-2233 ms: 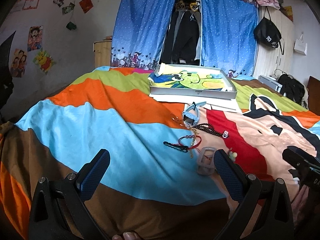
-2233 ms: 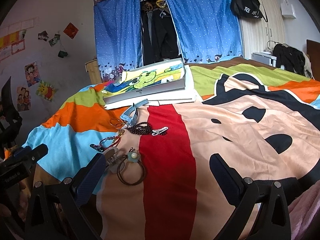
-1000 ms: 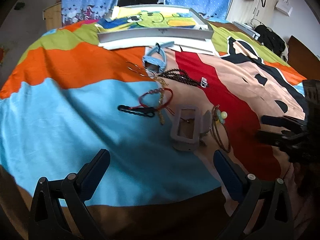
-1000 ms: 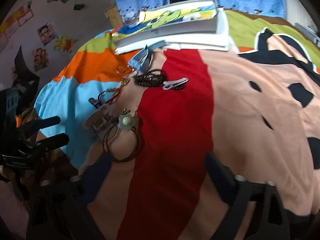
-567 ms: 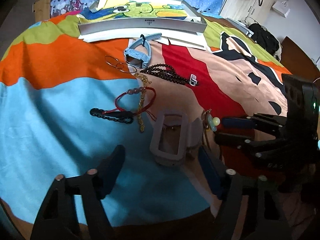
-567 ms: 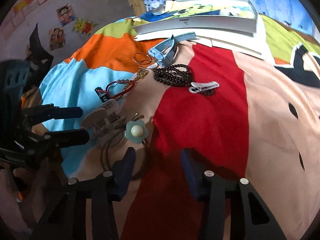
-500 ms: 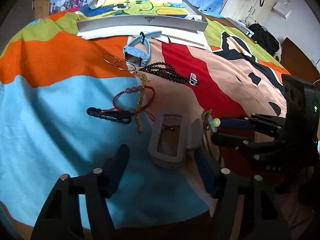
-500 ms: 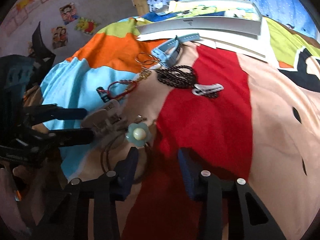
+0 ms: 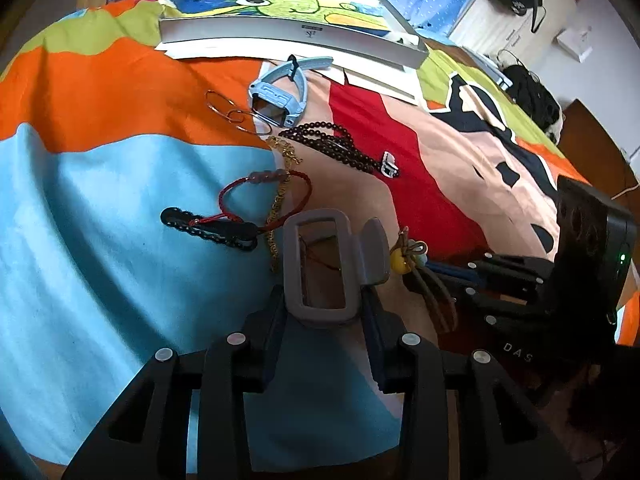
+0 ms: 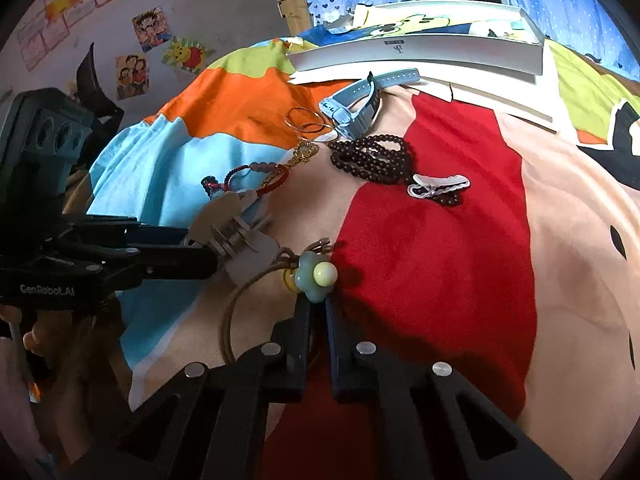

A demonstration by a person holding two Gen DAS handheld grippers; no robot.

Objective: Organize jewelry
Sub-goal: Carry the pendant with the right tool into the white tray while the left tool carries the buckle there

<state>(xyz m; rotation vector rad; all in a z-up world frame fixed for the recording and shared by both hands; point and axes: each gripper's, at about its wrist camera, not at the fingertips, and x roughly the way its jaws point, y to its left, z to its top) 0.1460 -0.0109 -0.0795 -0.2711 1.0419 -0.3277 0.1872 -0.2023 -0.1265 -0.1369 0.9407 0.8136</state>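
A grey claw hair clip (image 9: 320,264) lies on the colourful bedspread. My left gripper (image 9: 324,298) has its fingers against both sides of the clip's near end, and its jaws are closing on it. In the right wrist view the same clip (image 10: 236,236) sits between the left fingers (image 10: 176,264). A brown hair tie (image 10: 232,312) with a pale green flower bead (image 10: 316,276) lies beside the clip. My right gripper (image 10: 318,304) is shut on the tie just below the bead. The left wrist view shows the right gripper (image 9: 440,276) pinching the brown cord (image 9: 436,300).
Further back lie a red cord bracelet (image 9: 264,196), a gold chain (image 9: 280,200), a black hair pin (image 9: 208,228), dark beads (image 9: 336,144), a white clip (image 9: 390,168), wire hoops (image 9: 232,112) and a blue watch (image 9: 280,96). A white tray (image 9: 280,30) stands behind them.
Both grippers came down and forward to the bedspread and closed. The left one closed around the grey clip, the right one onto the hair tie.
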